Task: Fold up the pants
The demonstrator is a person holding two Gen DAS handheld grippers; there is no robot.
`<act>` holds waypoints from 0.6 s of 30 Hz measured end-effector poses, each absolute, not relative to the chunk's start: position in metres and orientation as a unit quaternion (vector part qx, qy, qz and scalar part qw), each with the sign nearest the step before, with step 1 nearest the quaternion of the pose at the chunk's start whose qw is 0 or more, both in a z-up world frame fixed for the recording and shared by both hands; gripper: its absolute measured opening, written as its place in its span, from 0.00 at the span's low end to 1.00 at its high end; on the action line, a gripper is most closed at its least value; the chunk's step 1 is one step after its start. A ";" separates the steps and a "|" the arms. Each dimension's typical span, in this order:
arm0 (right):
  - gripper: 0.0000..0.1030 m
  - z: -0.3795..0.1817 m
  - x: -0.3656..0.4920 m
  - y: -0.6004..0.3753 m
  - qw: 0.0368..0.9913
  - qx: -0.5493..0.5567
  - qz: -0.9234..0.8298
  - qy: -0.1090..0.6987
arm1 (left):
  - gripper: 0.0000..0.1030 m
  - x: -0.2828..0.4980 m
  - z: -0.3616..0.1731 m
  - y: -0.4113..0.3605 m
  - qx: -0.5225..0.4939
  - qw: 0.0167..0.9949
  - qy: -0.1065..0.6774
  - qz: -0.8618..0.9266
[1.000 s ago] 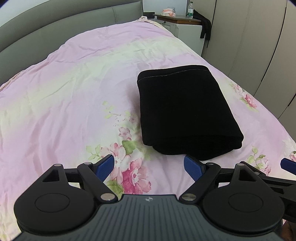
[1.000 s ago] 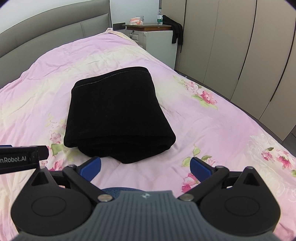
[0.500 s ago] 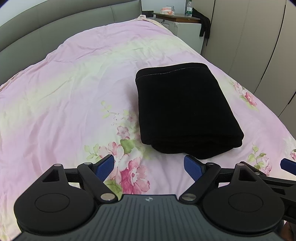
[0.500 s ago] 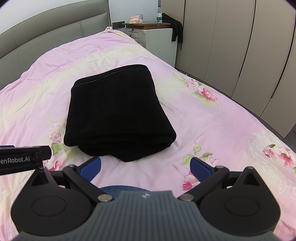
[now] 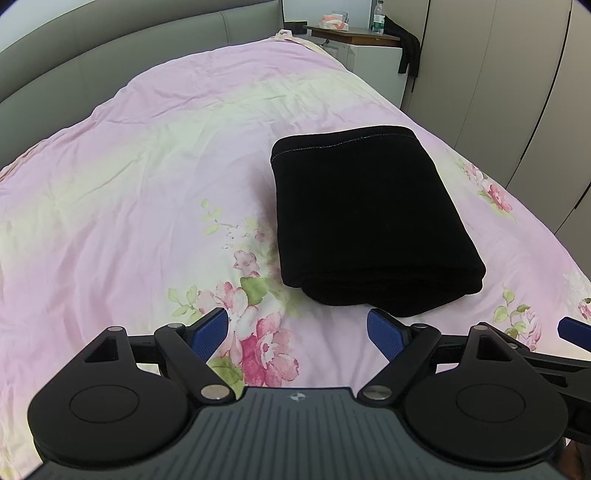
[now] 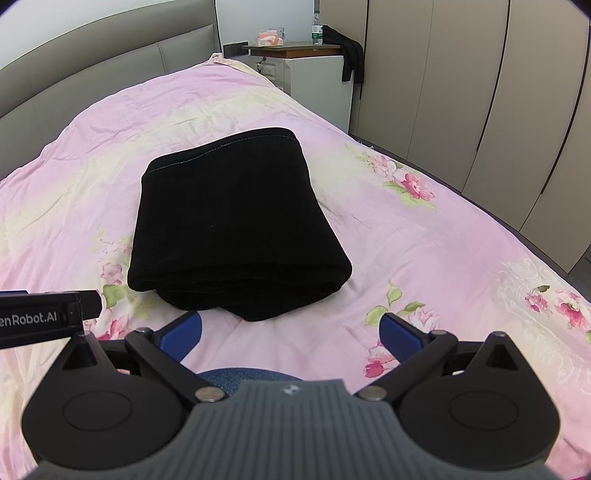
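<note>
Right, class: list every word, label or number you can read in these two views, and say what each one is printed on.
"enRobot.AI": white print on the black bar of the left claw, cut off at the frame's edge, so the word's start is missing.
Water bottle label on the nightstand: too small to read.
Black pants: no readable text.

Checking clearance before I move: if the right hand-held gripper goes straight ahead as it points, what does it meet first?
Most likely the folded black pants: their near edge lies just ahead of the open right hand-held gripper, though its height above the bedspread is unclear.
</note>
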State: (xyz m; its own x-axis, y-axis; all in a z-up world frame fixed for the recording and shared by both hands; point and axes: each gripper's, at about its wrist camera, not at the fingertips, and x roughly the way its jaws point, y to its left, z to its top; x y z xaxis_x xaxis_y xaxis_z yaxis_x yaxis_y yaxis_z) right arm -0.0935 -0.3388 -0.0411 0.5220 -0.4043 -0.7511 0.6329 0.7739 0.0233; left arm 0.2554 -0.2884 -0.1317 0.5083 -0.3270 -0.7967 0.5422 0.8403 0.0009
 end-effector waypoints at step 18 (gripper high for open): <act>0.95 -0.042 -0.094 -0.339 0.859 0.151 -0.301 0.385 | 0.96 0.254 -0.131 -0.288 0.127 0.858 0.428 -0.253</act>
